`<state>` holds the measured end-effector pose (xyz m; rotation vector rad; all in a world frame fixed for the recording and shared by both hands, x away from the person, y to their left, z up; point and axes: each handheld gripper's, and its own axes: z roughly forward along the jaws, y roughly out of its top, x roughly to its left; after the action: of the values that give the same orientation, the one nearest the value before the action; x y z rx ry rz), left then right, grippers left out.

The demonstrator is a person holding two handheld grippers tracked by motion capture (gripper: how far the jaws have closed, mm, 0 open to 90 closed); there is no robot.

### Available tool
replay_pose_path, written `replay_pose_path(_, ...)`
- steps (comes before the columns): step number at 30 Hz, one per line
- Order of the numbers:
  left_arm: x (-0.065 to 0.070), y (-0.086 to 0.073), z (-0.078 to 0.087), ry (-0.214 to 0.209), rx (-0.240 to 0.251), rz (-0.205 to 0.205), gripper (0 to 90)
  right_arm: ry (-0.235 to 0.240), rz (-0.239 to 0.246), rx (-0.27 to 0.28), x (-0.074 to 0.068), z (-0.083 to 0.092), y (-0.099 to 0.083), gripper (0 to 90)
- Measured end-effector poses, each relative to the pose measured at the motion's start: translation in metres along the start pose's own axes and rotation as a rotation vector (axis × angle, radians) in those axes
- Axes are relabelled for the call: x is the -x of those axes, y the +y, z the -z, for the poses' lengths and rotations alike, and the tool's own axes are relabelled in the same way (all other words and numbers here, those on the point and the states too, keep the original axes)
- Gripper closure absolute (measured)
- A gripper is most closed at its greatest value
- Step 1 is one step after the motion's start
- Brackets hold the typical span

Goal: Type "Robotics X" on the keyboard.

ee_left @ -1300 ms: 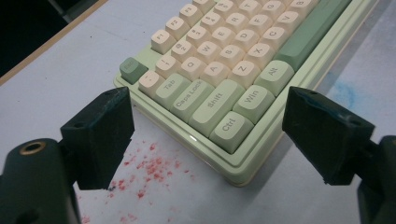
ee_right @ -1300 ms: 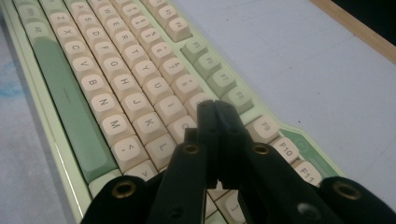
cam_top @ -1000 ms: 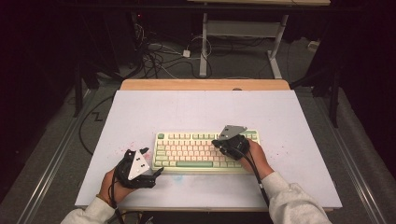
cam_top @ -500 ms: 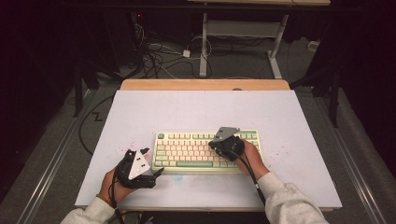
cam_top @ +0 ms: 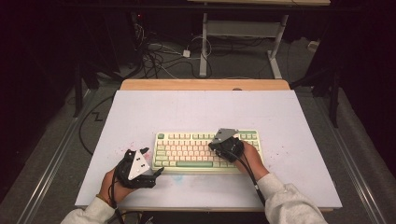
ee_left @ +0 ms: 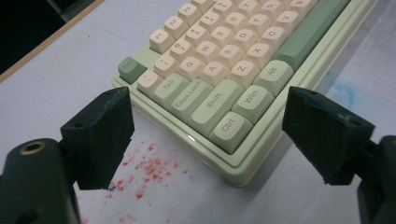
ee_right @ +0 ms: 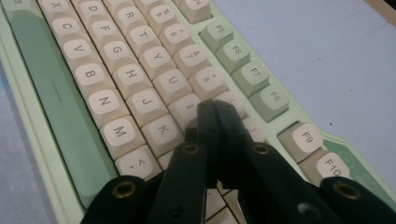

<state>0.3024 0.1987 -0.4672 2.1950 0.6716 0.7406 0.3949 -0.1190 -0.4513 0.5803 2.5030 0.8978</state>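
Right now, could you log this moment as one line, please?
right gripper: shut, tips over keyboard | left gripper: open, beside keyboard
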Motion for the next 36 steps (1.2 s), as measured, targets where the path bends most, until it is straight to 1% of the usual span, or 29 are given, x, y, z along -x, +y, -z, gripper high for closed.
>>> replay_pose_path(3,0.000,0.000,0.000,-0.001,0.000,0.001,16.2,-0.001,0.004,0.001,-0.001,0.001,0.000,90.0)
replay_pose_path(5,0.000,0.000,0.000,0.001,0.001,0.001,16.2,0.001,-0.012,0.034,0.001,0.005,0.000,90.0)
replay_pose_path(6,0.000,0.000,0.000,0.001,0.002,0.003,16.2,-0.003,-0.025,0.040,0.001,0.007,0.000,90.0)
replay_pose_path(8,0.000,0.000,0.000,0.002,0.002,0.003,16.2,0.000,-0.024,0.053,0.002,0.009,-0.001,90.0)
replay_pose_path(9,0.000,0.001,0.000,0.006,0.003,0.003,16.2,-0.001,-0.034,0.061,0.001,0.010,-0.001,90.0)
replay_pose_path(10,0.000,0.001,0.000,0.010,0.004,0.006,16.2,-0.002,-0.028,0.068,0.002,0.012,-0.002,90.0)
replay_pose_path(13,0.000,0.001,0.001,0.009,0.008,0.009,16.2,-0.002,-0.049,0.097,0.002,0.018,-0.003,90.0)
replay_pose_path(19,0.000,0.002,0.002,0.009,0.014,0.010,16.2,-0.008,-0.054,0.138,0.001,0.029,-0.005,90.0)
replay_pose_path(29,-0.001,0.004,0.004,0.008,0.027,0.022,16.2,-0.015,-0.057,0.175,0.001,0.045,-0.007,90.0)
replay_pose_path(34,-0.003,0.006,0.006,0.004,0.038,0.043,16.5,-0.013,-0.051,0.185,0.000,0.050,-0.008,89.6)
replay_pose_path(35,-0.003,0.006,0.006,0.007,0.043,0.051,17.7,-0.015,-0.051,0.187,0.000,0.051,-0.008,89.5)
replay_pose_path(36,-0.003,0.007,0.007,0.012,0.043,0.054,22.0,-0.015,-0.053,0.191,0.000,0.052,-0.008,89.1)
